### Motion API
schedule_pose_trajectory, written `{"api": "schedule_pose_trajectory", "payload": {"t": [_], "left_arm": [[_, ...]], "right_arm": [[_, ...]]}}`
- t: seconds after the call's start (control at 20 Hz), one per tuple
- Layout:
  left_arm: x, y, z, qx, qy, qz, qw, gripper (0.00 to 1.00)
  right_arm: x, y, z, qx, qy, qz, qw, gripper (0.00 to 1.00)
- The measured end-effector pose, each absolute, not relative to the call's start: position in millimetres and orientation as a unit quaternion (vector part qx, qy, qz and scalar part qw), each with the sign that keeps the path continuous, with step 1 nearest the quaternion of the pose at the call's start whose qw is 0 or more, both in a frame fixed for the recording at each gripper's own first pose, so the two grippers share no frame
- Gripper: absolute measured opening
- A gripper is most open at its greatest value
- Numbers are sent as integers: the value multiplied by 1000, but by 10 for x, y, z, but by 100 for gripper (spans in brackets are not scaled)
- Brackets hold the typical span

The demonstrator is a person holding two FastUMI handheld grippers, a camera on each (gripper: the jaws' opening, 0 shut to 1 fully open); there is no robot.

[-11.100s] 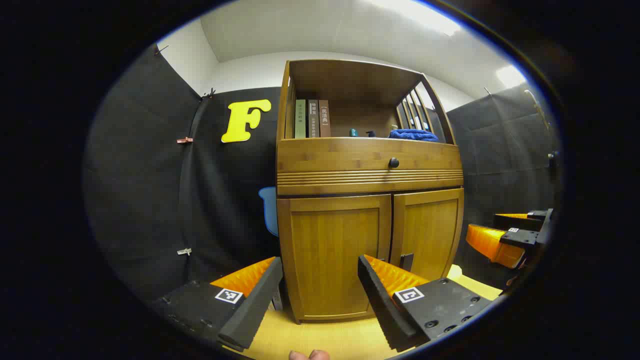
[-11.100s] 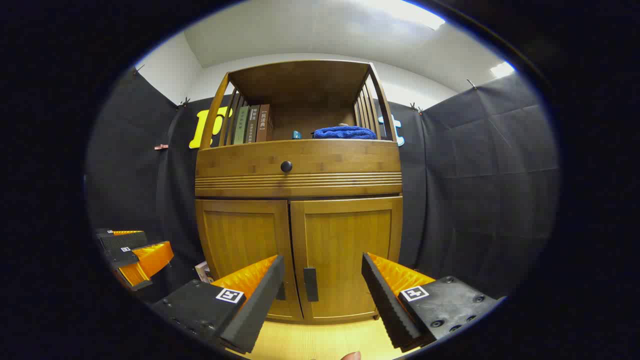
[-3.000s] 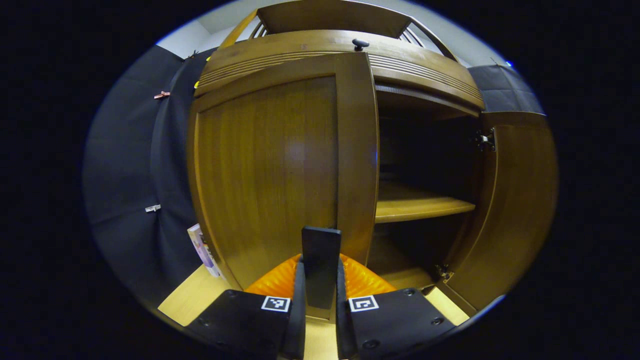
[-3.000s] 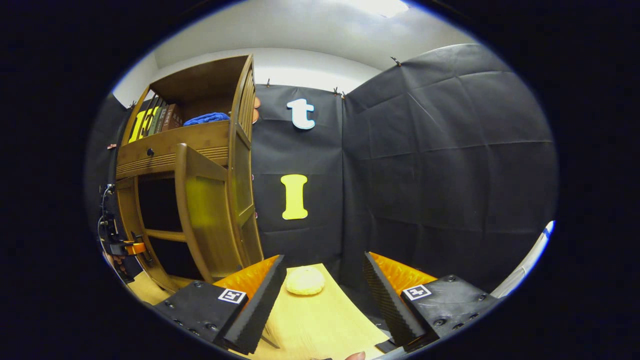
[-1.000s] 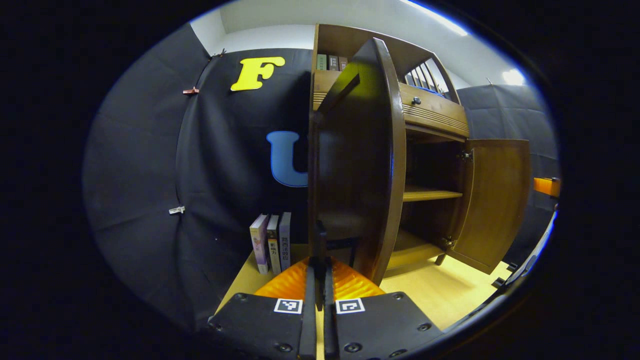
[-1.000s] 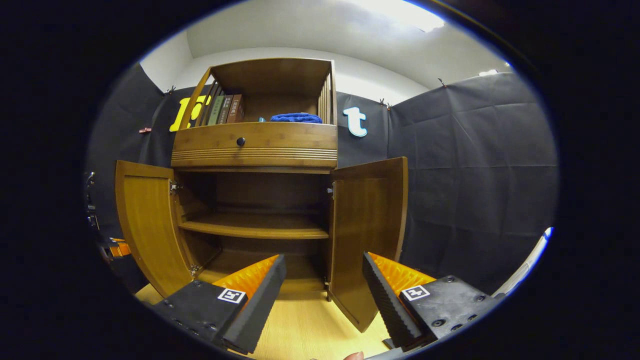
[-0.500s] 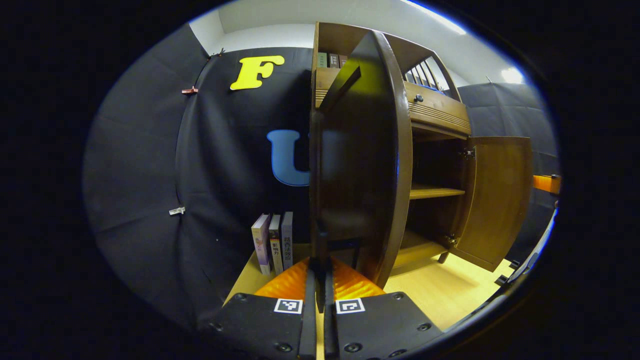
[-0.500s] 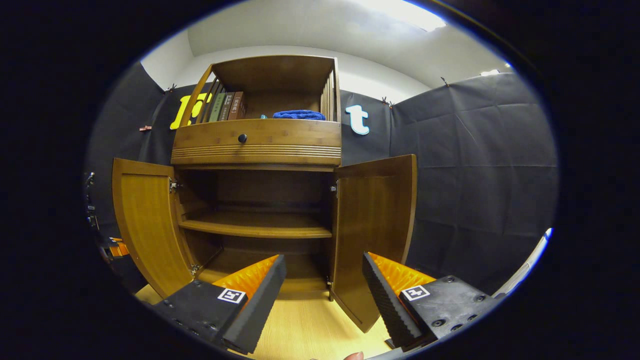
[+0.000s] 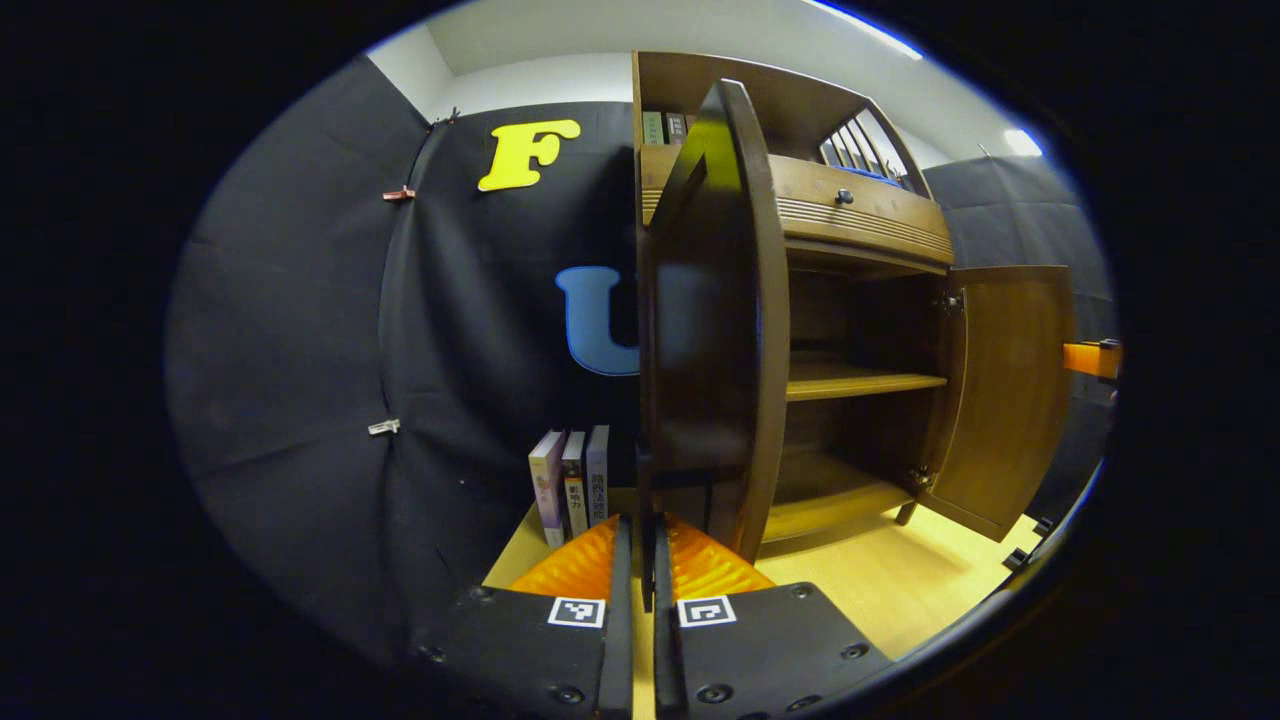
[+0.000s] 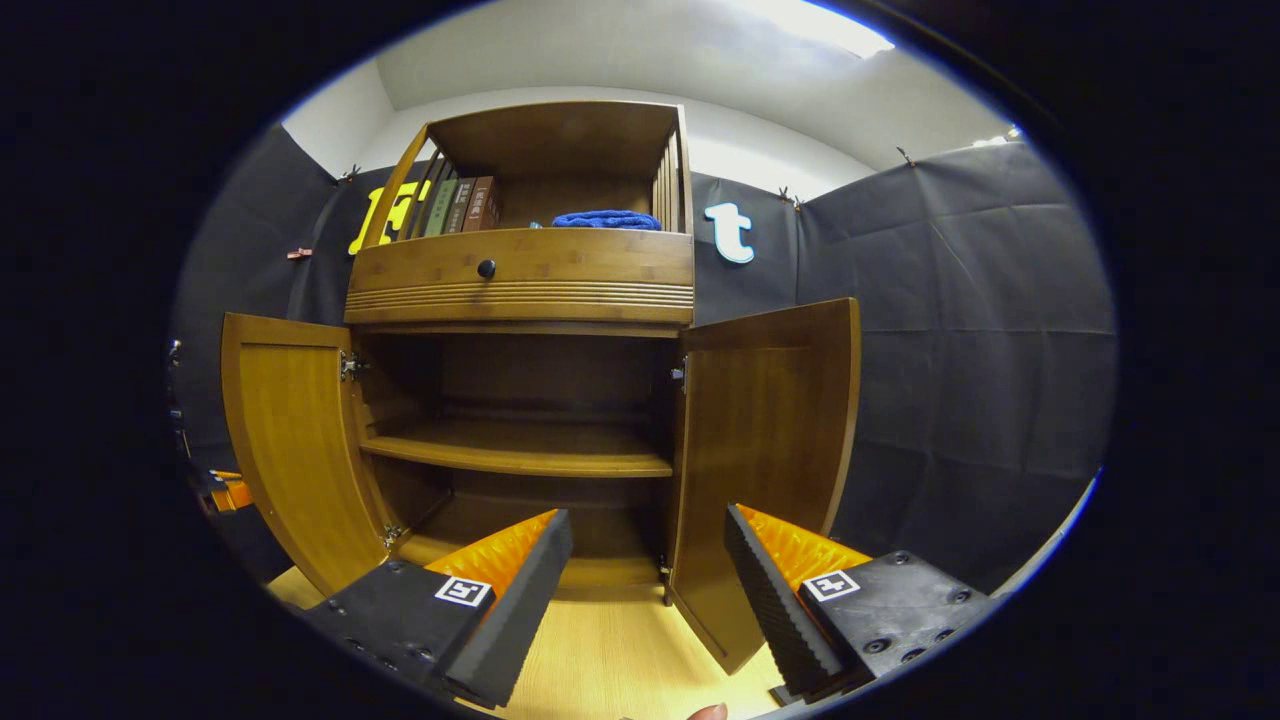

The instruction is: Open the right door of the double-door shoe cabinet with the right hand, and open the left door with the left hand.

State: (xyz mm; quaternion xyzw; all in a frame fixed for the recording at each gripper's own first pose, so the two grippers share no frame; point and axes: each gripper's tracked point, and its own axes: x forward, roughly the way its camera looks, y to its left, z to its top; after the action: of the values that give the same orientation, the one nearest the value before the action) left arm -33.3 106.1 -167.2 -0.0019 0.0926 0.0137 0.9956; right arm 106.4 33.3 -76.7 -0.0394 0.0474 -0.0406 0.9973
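The left gripper (image 9: 637, 560) is pinching the dark handle (image 9: 645, 500) of the left door (image 9: 715, 330), both fingers pressing on it, and the door is standing swung out edge-on straight ahead of it. Just left of that gripper, books (image 9: 572, 482) are standing on the floor (image 9: 880, 580). The right gripper (image 10: 640, 585) is hanging with its fingers spread wide and holding nothing, in front of the cabinet (image 10: 520, 280). The right door (image 10: 770, 450) is standing open just beyond its right finger, and the shelf (image 10: 520, 455) is lying ahead.
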Motion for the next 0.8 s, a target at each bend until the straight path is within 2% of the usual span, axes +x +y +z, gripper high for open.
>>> {"api": "schedule_pose_trajectory", "payload": {"t": [0.2,0.25,0.35,0.5,0.65,0.7,0.8], "left_arm": [[-574,1046,-1597,-3,90,38,995,21],[-645,1027,-1590,-4,90,41,995,22],[-769,972,-1545,-7,85,47,995,29],[-891,863,-1472,-9,74,48,996,65],[-945,647,-1361,-15,59,37,997,84],[-955,573,-1339,-17,56,36,998,96],[-961,467,-1314,-16,56,33,998,96]], "right_arm": [[1087,359,-794,-35,51,-26,998,97],[1086,360,-790,-34,52,-23,998,100],[1088,374,-793,-28,54,-17,998,97],[1091,397,-799,-17,53,-9,998,97],[1100,400,-786,-15,53,-1,998,97],[1107,409,-787,-15,52,1,999,97],[1112,416,-784,-13,52,6,999,97]]}}
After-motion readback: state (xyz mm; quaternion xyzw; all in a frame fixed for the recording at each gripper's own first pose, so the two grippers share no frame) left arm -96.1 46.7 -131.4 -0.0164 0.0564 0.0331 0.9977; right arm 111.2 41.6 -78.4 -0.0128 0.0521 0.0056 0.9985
